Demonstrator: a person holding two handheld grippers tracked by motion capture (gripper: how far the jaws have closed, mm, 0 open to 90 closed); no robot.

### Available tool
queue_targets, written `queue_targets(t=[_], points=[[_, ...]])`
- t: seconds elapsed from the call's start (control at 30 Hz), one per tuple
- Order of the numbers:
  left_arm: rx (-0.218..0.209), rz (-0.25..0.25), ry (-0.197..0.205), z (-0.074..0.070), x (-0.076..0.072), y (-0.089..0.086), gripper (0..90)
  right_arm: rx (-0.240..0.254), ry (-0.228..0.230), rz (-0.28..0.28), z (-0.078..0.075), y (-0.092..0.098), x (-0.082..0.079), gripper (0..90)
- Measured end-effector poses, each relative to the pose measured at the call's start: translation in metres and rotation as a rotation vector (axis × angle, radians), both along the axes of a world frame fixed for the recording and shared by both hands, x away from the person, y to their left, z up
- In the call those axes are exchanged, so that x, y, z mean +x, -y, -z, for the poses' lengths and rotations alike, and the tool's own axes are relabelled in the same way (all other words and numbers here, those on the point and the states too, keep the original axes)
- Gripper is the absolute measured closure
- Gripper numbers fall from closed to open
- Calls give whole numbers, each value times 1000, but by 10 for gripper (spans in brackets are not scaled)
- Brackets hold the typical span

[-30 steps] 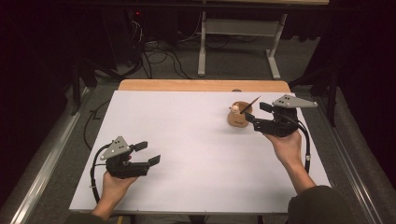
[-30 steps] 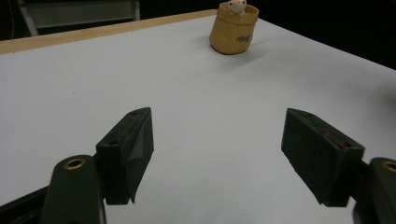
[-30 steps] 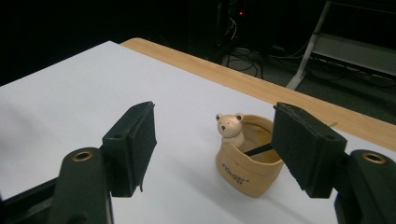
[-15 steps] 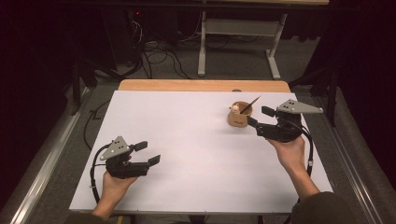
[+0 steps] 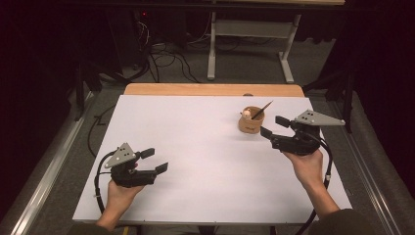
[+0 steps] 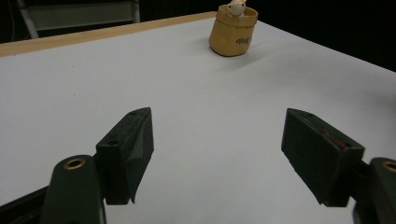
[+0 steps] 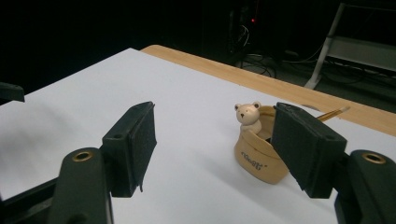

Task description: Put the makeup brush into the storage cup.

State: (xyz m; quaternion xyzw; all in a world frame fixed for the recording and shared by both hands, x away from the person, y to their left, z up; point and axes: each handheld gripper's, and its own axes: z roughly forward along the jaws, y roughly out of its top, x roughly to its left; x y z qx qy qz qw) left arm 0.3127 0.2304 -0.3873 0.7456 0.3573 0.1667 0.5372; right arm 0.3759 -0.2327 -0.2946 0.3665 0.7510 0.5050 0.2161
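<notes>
A tan cup [image 5: 251, 122] with a small bear figure [image 5: 246, 114] and a pencil [image 5: 262, 109] in it stands at the back right of the white tabletop [image 5: 205, 142]. My right gripper [image 5: 274, 126] hovers just to the right of the cup, open, nothing between its jaws. In the right gripper view the cup [image 7: 259, 157], the bear [image 7: 248, 116] and the pencil tip [image 7: 332, 113] sit close ahead, partly behind the right jaw of the gripper [image 7: 219, 140]. My left gripper [image 5: 155, 160] is open near the front left. From it the cup [image 6: 233, 33] looks far off beyond its gripper [image 6: 217, 140].
A wooden strip [image 5: 195, 89] runs along the table's far edge. Beyond it lie floor cables [image 5: 161, 54] and a metal table frame [image 5: 249, 39]. A metal rail [image 5: 49, 166] borders the left side. The white surface between the two grippers is bare.
The right gripper has drawn back a little from the cup toward the person. The left gripper has stayed put.
</notes>
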Motion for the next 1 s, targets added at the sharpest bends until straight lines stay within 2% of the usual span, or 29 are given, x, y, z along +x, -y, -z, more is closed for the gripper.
queue_targets(t=[1.0], points=[[-3,-1,0,0,0,0,260,37,-5,-35,15,8,-35,325]])
